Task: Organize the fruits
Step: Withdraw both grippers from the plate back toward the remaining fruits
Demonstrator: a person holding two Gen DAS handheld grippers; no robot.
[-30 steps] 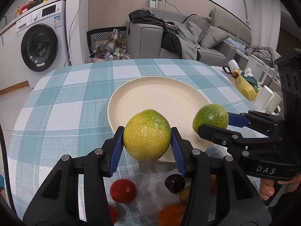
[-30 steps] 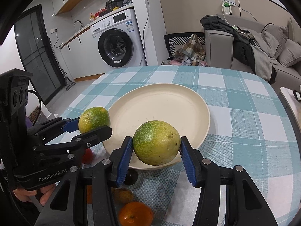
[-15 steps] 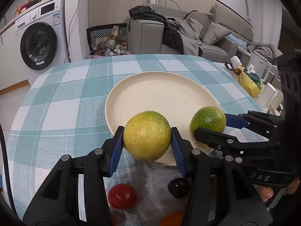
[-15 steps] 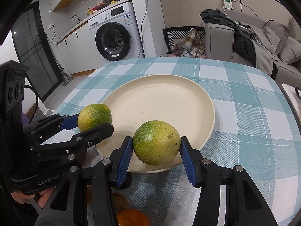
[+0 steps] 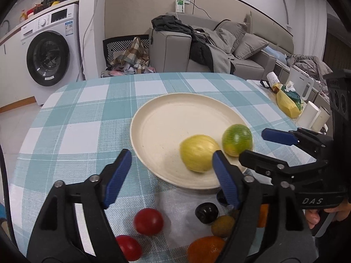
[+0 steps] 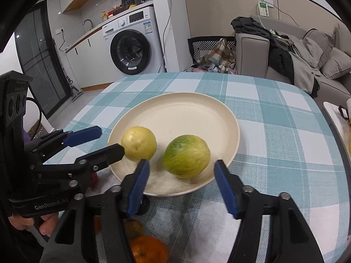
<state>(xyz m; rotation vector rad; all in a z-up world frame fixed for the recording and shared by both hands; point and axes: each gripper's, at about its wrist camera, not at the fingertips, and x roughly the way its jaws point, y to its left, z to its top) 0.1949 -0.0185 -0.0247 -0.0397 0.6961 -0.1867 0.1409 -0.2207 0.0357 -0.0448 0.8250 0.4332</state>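
My left gripper (image 5: pixel 171 164) is opening its blue-padded jaws, nothing pressed between them; the round yellow citrus fruit (image 5: pixel 199 153) lies just past my right-hand pad, at about one o'clock from the gap, resting on the wide cream-coloured round plate (image 5: pixel 166 118). My right gripper (image 6: pixel 182 175) is opening too, and the round green-and-yellow citrus fruit (image 6: pixel 186 156) sits free between its pads at twelve o'clock, near the plate's close rim. The two fruits lie just beside each other. Below the plate at six o'clock, on the teal-and-white checked tablecloth (image 5: pixel 83 114), lie two red tomatoes (image 5: pixel 148 221), a dark plum (image 5: pixel 206 212) and an orange mandarin (image 6: pixel 147 249).
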